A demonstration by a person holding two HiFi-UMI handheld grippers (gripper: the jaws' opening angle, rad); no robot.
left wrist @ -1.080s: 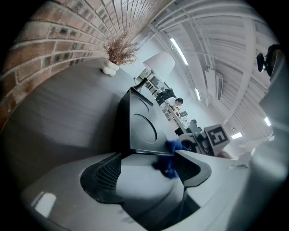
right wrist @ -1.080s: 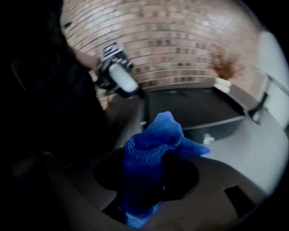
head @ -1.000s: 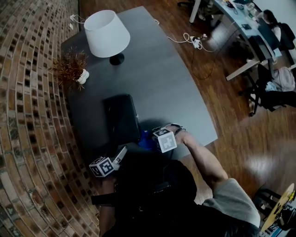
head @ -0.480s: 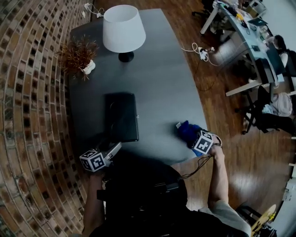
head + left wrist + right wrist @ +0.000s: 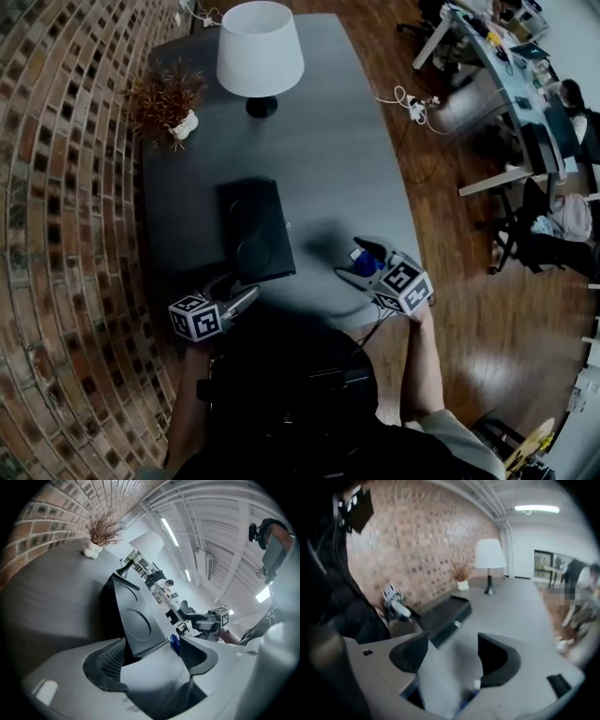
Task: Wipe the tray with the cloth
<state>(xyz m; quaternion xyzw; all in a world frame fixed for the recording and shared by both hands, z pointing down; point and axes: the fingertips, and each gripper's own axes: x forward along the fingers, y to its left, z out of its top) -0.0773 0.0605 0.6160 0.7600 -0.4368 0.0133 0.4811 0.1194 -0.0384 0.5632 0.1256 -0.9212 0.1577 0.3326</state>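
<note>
A black tray (image 5: pixel 255 230) lies lengthways on the dark grey table (image 5: pixel 328 150). My left gripper (image 5: pixel 246 298) is at the tray's near end. In the left gripper view the tray (image 5: pixel 133 620) reaches in between the jaws of my left gripper (image 5: pixel 150 641). Those jaws are opening, and a slit shows beside the right pad. The blue cloth (image 5: pixel 366 269) is bunched on the table right of the tray, between the jaws of my right gripper (image 5: pixel 359 262). That gripper (image 5: pixel 452 641) is opening. A blurred pale fold and a blue scrap of cloth (image 5: pixel 466 702) sit low between its jaws.
A white-shaded lamp (image 5: pixel 260 47) and a dried plant in a white pot (image 5: pixel 169 103) stand at the table's far end. A brick wall (image 5: pixel 66 234) runs along the left. The table's right edge is close beside the cloth. Cables, desks and chairs stand on the wood floor to the right.
My right gripper carried the cloth from the tray's near end to the table's right side, and its jaws have spread. My left gripper has come up to the tray's near end.
</note>
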